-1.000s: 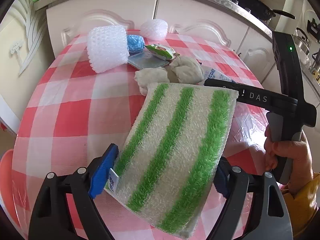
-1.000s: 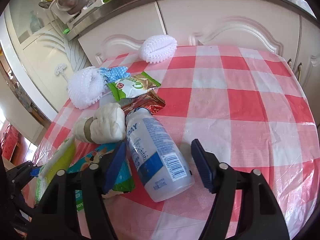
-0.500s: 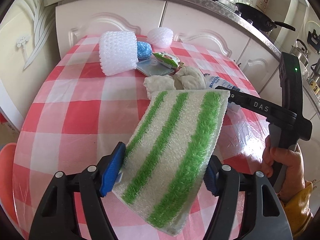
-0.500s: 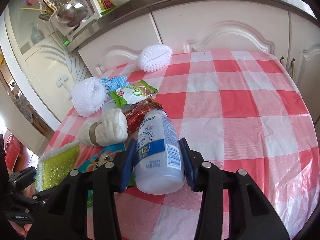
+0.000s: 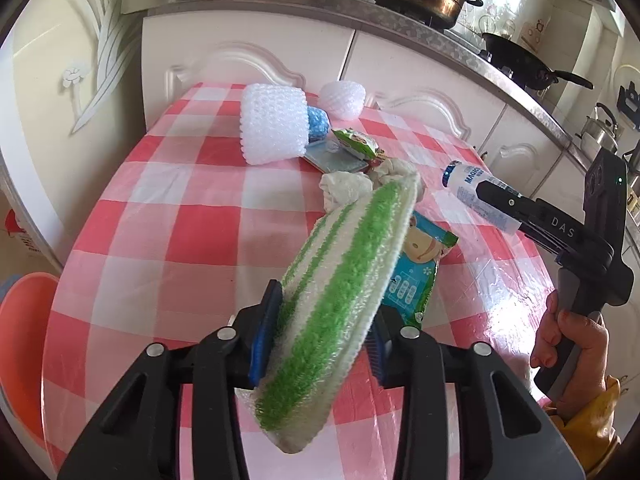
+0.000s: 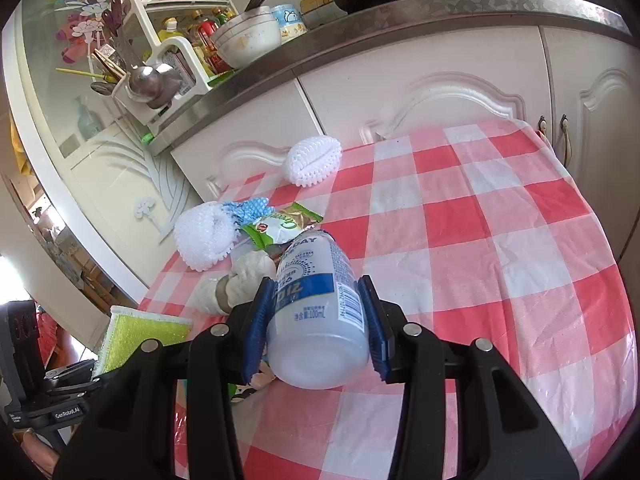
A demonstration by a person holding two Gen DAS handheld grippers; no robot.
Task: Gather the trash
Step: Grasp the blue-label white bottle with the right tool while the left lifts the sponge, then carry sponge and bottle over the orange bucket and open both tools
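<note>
The left tongs have just been closing and are now clamping a green-striped sponge cloth, bowing it up above the near edge of the bench. The right tongs are gripping a small white bottle by its sides, base toward the camera, over the bench's middle. Wrappers, a crumpled rag and white foam nets are lying toward the far left edge.
</note>
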